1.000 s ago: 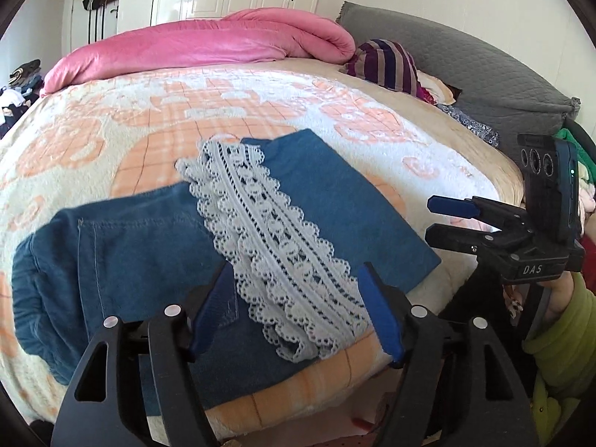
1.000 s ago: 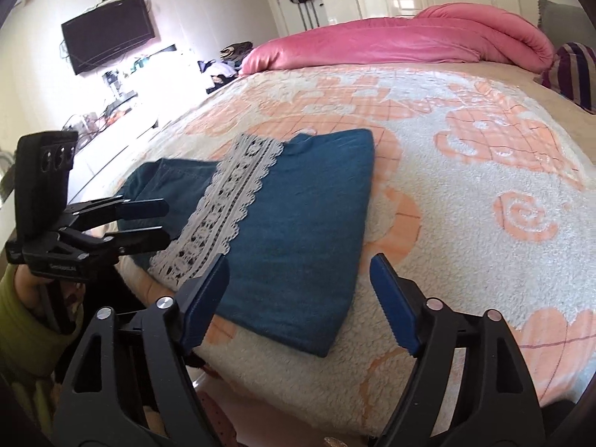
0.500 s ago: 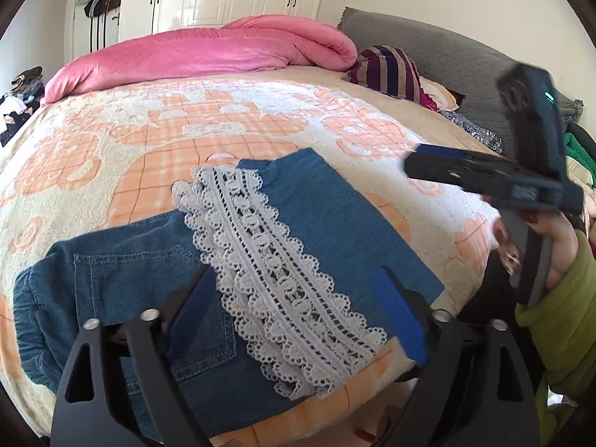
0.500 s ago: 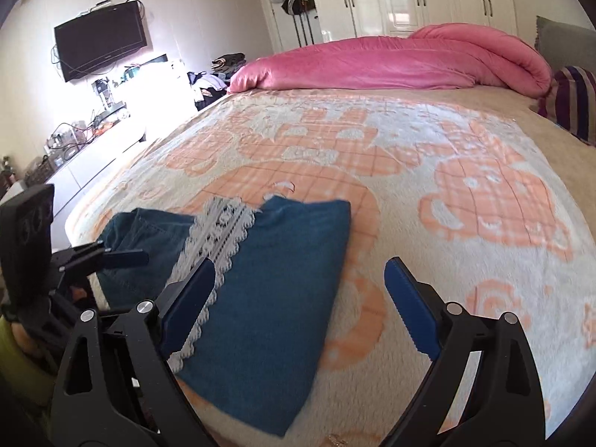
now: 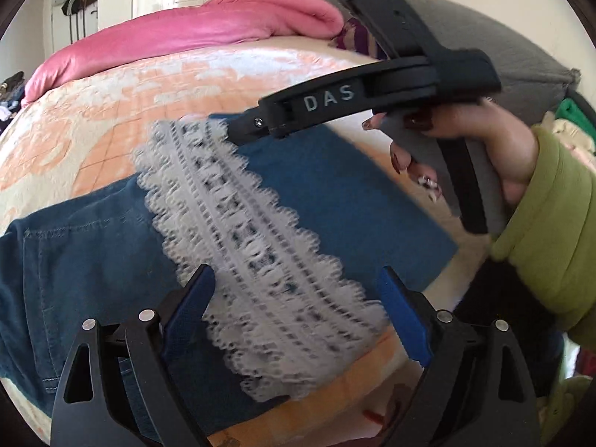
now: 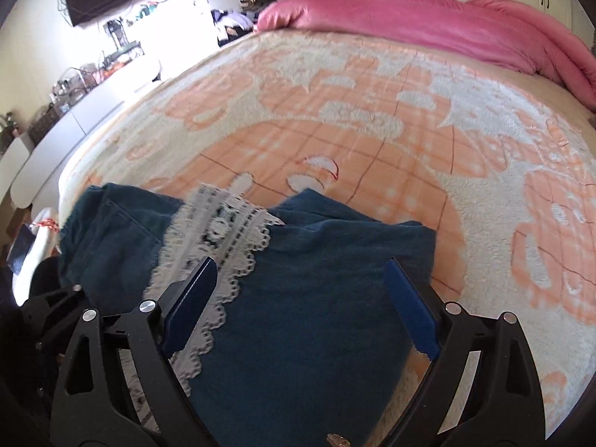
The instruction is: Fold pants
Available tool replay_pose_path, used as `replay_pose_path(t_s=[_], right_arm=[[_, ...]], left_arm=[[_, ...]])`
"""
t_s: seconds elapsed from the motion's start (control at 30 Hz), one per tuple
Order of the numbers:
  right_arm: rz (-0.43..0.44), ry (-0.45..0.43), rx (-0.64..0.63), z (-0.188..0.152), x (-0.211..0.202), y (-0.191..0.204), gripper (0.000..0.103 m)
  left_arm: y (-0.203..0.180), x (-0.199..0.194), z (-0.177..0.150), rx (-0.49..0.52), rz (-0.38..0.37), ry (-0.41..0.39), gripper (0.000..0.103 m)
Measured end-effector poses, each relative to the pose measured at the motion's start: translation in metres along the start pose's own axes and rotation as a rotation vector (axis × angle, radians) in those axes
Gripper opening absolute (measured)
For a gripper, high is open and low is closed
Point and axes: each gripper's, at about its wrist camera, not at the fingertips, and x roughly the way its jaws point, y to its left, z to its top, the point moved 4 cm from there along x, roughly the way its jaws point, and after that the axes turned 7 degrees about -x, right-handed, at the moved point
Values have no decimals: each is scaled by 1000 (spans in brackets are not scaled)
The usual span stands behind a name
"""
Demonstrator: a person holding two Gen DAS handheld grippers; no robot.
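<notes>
Blue denim pants (image 5: pixel 74 260) with a white lace hem band (image 5: pixel 253 231) lie folded at the near edge of the bed; they also show in the right wrist view (image 6: pixel 298 320). My left gripper (image 5: pixel 298 313) is open and empty, just above the lace band. My right gripper (image 6: pixel 298 298) is open and empty above the folded leg; in the left wrist view its black body (image 5: pixel 357 100) reaches over the pants from the right, held by a hand in a green sleeve.
An orange and white blanket (image 6: pixel 372 119) covers the bed. A pink duvet (image 6: pixel 428 26) is bunched at the far side. A grey headboard cushion (image 5: pixel 521 56) is on the right. A white counter with clutter (image 6: pixel 74 111) runs along the left wall.
My right gripper swung up and over the pants and now hovers above the folded leg. My left gripper moved closer to the lace band. Both stayed open.
</notes>
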Motion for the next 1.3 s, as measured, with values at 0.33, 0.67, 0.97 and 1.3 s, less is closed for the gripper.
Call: replay_pose_path(t_s=[0.33,0.67,0.97,1.3], right_arm=[[-22,57,52,3,26,-12,86],[24,-72,156,0,-28,-18,90],[30,-127,81,9,-64,4,94],[93,-133,-58,39,-69,64,94]], left_arm=[[7,0,-7,-22,-10,-6,88],[15,-28,-7,-61,-18,-28,88],[27,-70,-14,-85,31,-80,89],[53,-105,-17,-160,93,-136,89]])
